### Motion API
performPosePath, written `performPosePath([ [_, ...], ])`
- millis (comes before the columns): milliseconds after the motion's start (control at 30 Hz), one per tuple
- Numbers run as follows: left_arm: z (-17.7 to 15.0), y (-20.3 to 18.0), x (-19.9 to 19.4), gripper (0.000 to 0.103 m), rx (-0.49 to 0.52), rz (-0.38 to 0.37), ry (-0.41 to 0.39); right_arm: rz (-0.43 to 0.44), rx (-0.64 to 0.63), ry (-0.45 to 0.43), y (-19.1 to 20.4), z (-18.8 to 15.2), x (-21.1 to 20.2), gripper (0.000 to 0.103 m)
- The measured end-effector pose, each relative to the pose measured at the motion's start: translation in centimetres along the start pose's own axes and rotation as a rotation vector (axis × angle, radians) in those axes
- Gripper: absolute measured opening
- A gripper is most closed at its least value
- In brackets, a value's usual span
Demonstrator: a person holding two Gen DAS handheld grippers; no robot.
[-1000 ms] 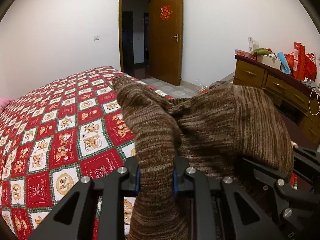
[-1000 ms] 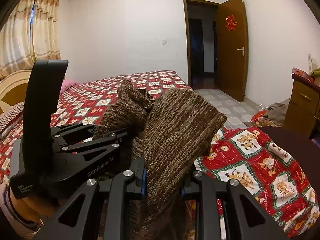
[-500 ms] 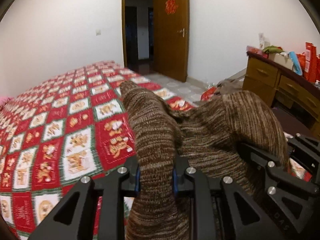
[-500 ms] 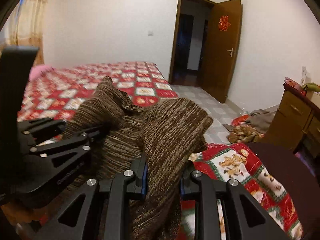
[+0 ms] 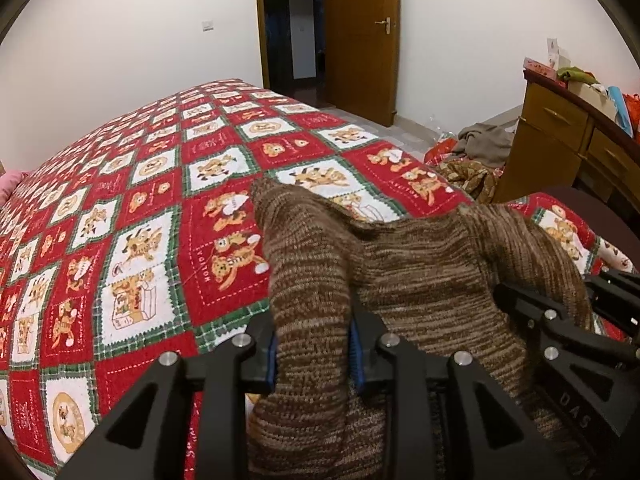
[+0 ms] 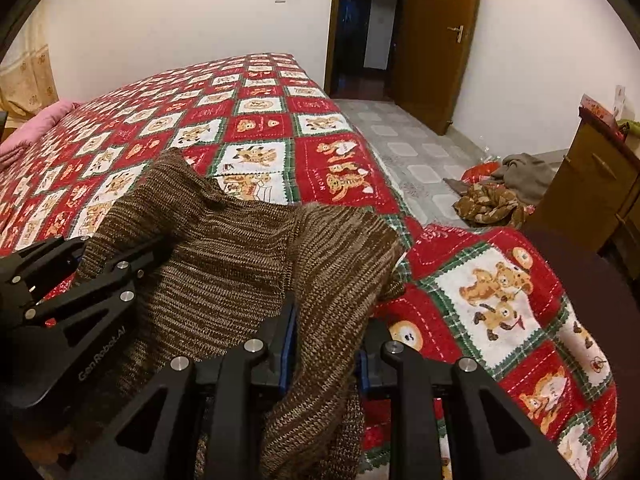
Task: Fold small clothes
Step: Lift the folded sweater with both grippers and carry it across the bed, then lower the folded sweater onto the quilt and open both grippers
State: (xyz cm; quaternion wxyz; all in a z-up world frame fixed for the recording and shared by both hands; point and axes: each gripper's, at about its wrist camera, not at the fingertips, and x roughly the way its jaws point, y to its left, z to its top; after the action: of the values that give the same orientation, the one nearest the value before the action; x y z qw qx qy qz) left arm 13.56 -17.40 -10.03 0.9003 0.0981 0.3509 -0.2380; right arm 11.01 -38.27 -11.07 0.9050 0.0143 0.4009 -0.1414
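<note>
Nearest to me, the left gripper (image 5: 314,354) pinches one bunched corner of the brown knit garment (image 5: 420,280), and the right gripper (image 6: 326,346) is clamped on another corner beside it. The knit hangs stretched between them just above the near edge of the bed (image 5: 152,200). Beyond the bed's far corner stands the open door (image 6: 436,40).

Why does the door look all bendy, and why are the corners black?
Left wrist view: the fisheye lens curves the door and bows the bed; the corners fall outside the round image, so they are black. Right wrist view: same bending on the door, sharp focus on the brown sweater, even indoor light, no glare.
</note>
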Motion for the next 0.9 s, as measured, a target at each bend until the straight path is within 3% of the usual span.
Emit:
performPosePath([
  [133, 0.3, 0.8, 0.4, 0.037, 0.001, -0.008, 0.018, 0.05, 0.023, 0.033, -0.7, 0.3, 0.7, 0.034],
  [200, 0.6, 1.9, -0.2, 0.042, -0.021, -0.076, 0.028, 0.095, 0.039, 0.039, -1.3, 0.2, 0.2, 0.044],
  [233, 0.8, 2.6, -0.4, 0.053, -0.036, -0.11, 0.03, 0.134, 0.065, 0.042, -2.0, 0.0, -0.3, 0.052],
  [300, 1.5, 4.4, -1.0, 0.075, -0.08, -0.165, 0.018, 0.204, 0.123, 0.039, -3.5, -0.1, -0.7, 0.055],
  [400, 2.9, 6.0, -1.5, 0.083, -0.128, -0.238, -0.019, 0.297, 0.221, 0.037, -5.5, 0.6, -0.6, 0.056],
  [467, 4.4, 6.8, -0.4, 0.089, -0.168, -0.287, 0.014, 0.341, 0.299, 0.061, -7.0, 1.6, 0.5, 0.065],
  [500, 4.7, 6.8, 0.4, 0.089, -0.18, -0.304, 0.044, 0.347, 0.312, 0.074, -7.1, 2.0, 1.1, 0.066],
  [600, 5.1, 6.5, 3.9, 0.085, -0.2, -0.307, 0.146, 0.357, 0.309, 0.133, -6.9, 3.2, 4.0, 0.066],
  [633, 5.0, 6.3, 4.7, 0.077, -0.198, -0.312, 0.167, 0.378, 0.304, 0.149, -6.4, 3.5, 5.0, 0.065],
  [667, 4.8, 6.0, 5.7, 0.071, -0.195, -0.315, 0.191, 0.376, 0.293, 0.164, -5.9, 3.6, 5.7, 0.052],
  [700, 4.6, 5.8, 6.3, 0.056, -0.194, -0.319, 0.21, 0.362, 0.276, 0.172, -5.6, 3.6, 6.0, 0.05],
  [733, 4.6, 5.6, 6.6, 0.043, -0.195, -0.328, 0.213, 0.336, 0.246, 0.171, -5.0, 3.7, 6.2, 0.046],
  [767, 4.7, 5.4, 6.4, 0.038, -0.191, -0.321, 0.183, 0.318, 0.205, 0.145, -4.3, 3.9, 5.8, 0.034],
  [800, 4.9, 5.1, 5.9, 0.028, -0.177, -0.307, 0.147, 0.312, 0.165, 0.117, -3.9, 4.1, 5.2, 0.03],
  [867, 5.3, 4.5, 5.2, 0.025, -0.152, -0.277, 0.108, 0.26, 0.075, 0.016, -2.8, 4.7, 3.1, 0.019],
  [900, 5.5, 4.3, 5.2, 0.025, -0.146, -0.253, 0.102, 0.243, 0.064, -0.011, -2.8, 5.0, 2.7, 0.019],
])
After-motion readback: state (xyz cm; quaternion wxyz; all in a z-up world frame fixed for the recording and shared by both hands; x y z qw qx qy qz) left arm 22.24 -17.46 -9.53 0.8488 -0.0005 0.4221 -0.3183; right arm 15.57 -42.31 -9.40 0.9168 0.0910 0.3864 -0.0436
